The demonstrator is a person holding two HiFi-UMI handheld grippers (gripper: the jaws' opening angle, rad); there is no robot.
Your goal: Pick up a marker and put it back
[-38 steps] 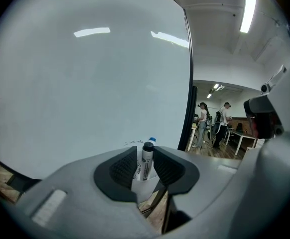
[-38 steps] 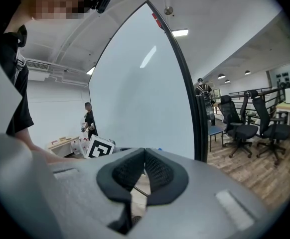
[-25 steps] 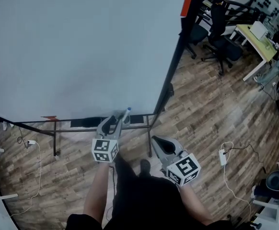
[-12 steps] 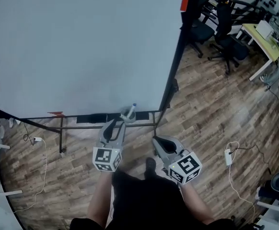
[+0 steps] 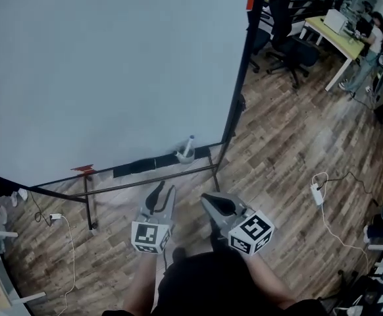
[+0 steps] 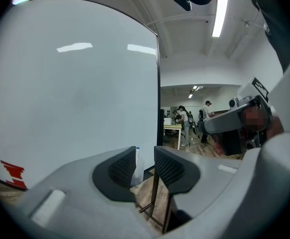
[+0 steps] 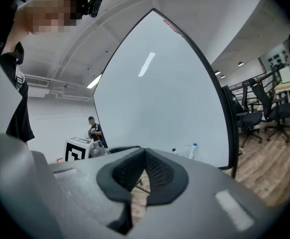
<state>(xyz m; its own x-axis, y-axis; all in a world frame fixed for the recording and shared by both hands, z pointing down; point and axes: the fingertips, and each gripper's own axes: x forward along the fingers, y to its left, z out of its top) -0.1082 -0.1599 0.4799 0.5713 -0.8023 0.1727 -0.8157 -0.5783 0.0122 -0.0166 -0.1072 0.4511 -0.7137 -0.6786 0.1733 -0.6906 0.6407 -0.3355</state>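
A white marker with a blue cap (image 5: 189,144) stands upright in a clear cup (image 5: 184,156) on the whiteboard's ledge. My left gripper (image 5: 166,191) hangs well short of the cup, apart from it. Its jaws stand open, have just been closing a little, and hold nothing. In the left gripper view the marker (image 6: 136,159) shows far off through the gap of the left gripper (image 6: 145,159). My right gripper (image 5: 206,198) hovers beside the left one, shut and empty. The right gripper view has the right gripper (image 7: 145,159) with pads touching and the marker (image 7: 193,150) off to the right.
The big whiteboard (image 5: 112,71) on a black stand (image 5: 234,110) fills the left. A small red thing (image 5: 84,168) lies on its ledge. Office chairs (image 5: 290,48), a desk (image 5: 339,35) and a person stand at the upper right. Cables and a power strip (image 5: 319,194) lie on the wooden floor.
Both grippers have drawn back from the whiteboard's ledge. The marker, which was at the left gripper's tips, now stands apart in the cup.
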